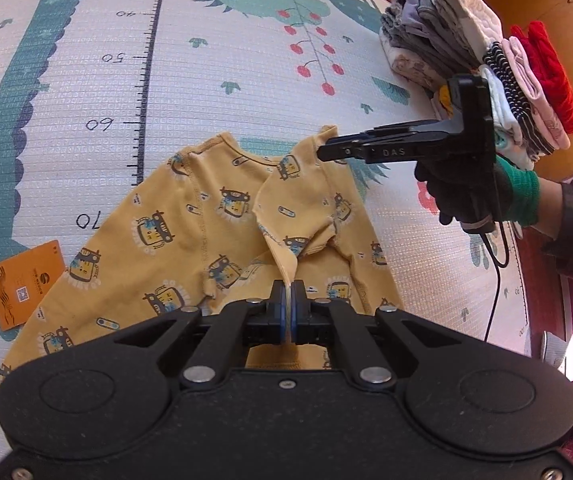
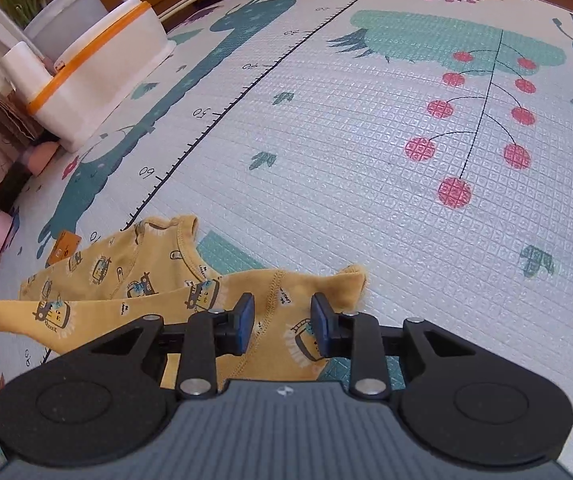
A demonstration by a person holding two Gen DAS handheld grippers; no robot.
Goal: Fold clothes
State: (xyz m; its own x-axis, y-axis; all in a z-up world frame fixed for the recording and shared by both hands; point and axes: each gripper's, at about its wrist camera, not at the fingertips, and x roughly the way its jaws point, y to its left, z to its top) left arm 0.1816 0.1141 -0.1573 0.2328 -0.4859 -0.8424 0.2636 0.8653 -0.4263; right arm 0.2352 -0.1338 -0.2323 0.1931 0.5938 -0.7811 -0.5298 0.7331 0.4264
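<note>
A yellow child's top with a car print (image 1: 190,240) lies partly spread on the play mat (image 1: 226,40). My left gripper (image 1: 288,300) is shut on a raised fold of its fabric near the middle. My right gripper (image 1: 322,152), held by a gloved hand (image 1: 458,192), reaches in from the right to the top's far corner. In the right wrist view, my right gripper (image 2: 282,320) is open, and the yellow top (image 2: 134,276) runs under and between its blue pads (image 2: 246,316). The cloth stretches left to a dark tip at the frame's edge.
A tall stack of folded clothes (image 1: 470,60) stands at the mat's far right edge. An orange card (image 1: 26,284) lies left of the top. A white tub with an orange band (image 2: 98,64) and a plant pot (image 2: 62,12) sit at the mat's far left. A black cable (image 1: 494,280) hangs from the right gripper.
</note>
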